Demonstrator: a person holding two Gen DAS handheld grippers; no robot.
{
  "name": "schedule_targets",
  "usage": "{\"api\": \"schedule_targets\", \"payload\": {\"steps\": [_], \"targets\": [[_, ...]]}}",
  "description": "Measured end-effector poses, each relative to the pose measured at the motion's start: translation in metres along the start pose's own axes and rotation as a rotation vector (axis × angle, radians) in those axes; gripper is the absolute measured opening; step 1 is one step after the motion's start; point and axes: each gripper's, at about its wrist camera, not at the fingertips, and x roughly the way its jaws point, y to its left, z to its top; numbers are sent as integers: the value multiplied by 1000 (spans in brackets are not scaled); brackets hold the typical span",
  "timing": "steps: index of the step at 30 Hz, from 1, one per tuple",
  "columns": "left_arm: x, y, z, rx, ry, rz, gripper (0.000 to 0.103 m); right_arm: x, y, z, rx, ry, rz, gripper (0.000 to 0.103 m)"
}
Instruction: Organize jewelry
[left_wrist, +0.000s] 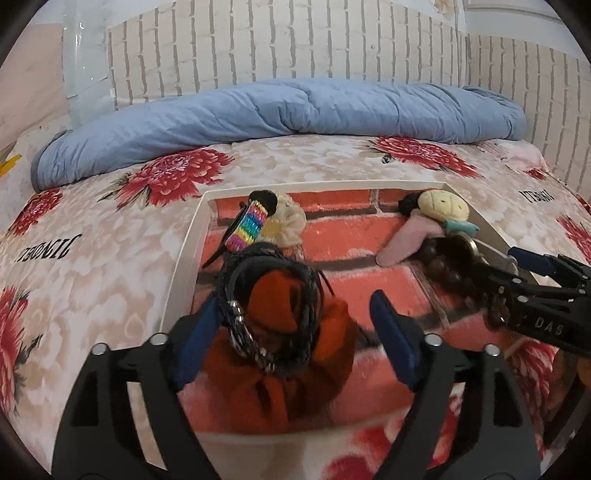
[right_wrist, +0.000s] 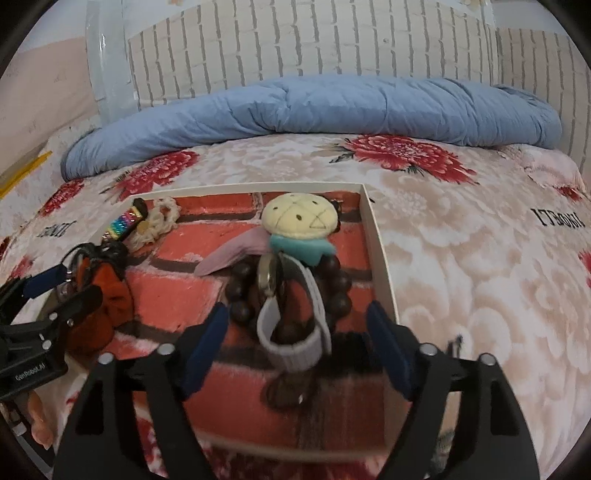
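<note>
My left gripper (left_wrist: 295, 332) stands wide open, holding nothing — the black braided bracelet (left_wrist: 269, 306) lies on the orange scrunchie (left_wrist: 280, 369) straight ahead between its pads, at the left of the white tray (left_wrist: 184, 254). The rainbow clip (left_wrist: 248, 228) sits farther back. On the right, my right gripper (right_wrist: 295, 339) is equally wide and empty, the grey band (right_wrist: 295, 332) and dark bead bracelet (right_wrist: 340, 284) dead ahead. Both piles overlap — I can't tell the pieces apart

Bedroom (floral bedspread (left_wrist: 110, 236), duvet (left_wrist: 280, 110))
</note>
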Motion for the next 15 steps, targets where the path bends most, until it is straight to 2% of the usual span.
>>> {"api": "schedule_targets", "payload": {"steps": [5, 9, 15], "targets": [[-41, 7, -15, -34, -35, 13, 98, -32, 1, -16, -14, -28, -15, 91], [-76, 9, -35, -35, -65, 16, 98, -58, 7, -35, -38, -40, -24, 95], [-135, 8, -69, -54, -113, 21, 98, -121, 11, -65, -36, -99, -5, 99]]}}
